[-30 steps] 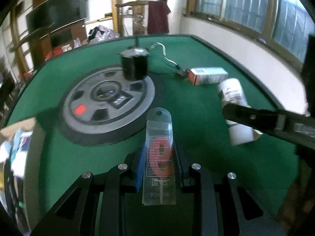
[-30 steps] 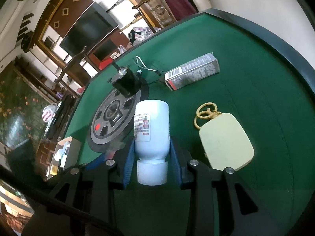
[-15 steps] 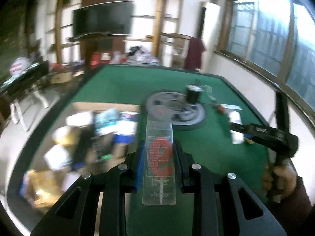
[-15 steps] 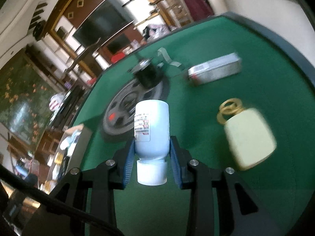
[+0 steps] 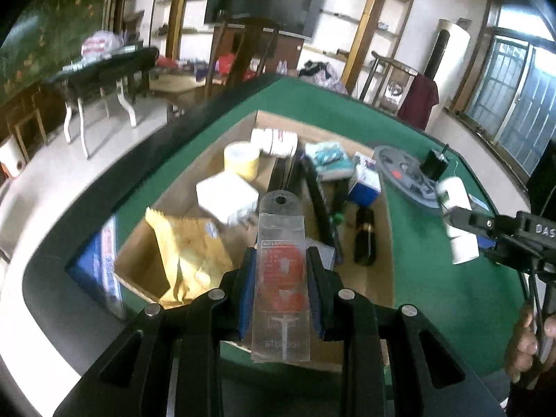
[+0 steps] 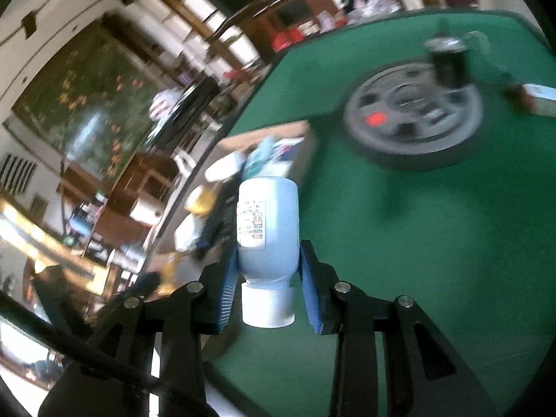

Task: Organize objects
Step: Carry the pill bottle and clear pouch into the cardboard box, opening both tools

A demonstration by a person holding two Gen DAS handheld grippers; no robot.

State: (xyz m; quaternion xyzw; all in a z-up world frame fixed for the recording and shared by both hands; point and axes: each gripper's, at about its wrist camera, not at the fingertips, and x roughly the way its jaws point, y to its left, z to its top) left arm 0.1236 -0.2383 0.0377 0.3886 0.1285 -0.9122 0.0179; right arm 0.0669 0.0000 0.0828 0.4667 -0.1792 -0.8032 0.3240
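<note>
Both loads are mid-carry toward the open cardboard box [image 5: 384, 243] on the green felt table [image 5: 434, 278]: the left gripper [image 5: 281, 292] has its jaws clamped on a clear plastic blister pack with a red insert [image 5: 280, 278], which hangs over the box's crowded interior. The right gripper [image 6: 267, 288] pinches a white plastic bottle with a printed label [image 6: 267, 222], cap toward the camera, and the box seems to lie ahead-left of its jaws, though blur muddies that. Next, each must lower over a free gap and let go.

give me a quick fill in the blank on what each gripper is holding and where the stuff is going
1. The left gripper is shut on a clear ____ package with a red disc inside.
2. The right gripper is shut on a white ____, cap toward the camera.
3. The cardboard box of items rests on a ____ tabletop.
4. A black motor stands on the grey ____.

Missing words: plastic; bottle; green; disc
</note>
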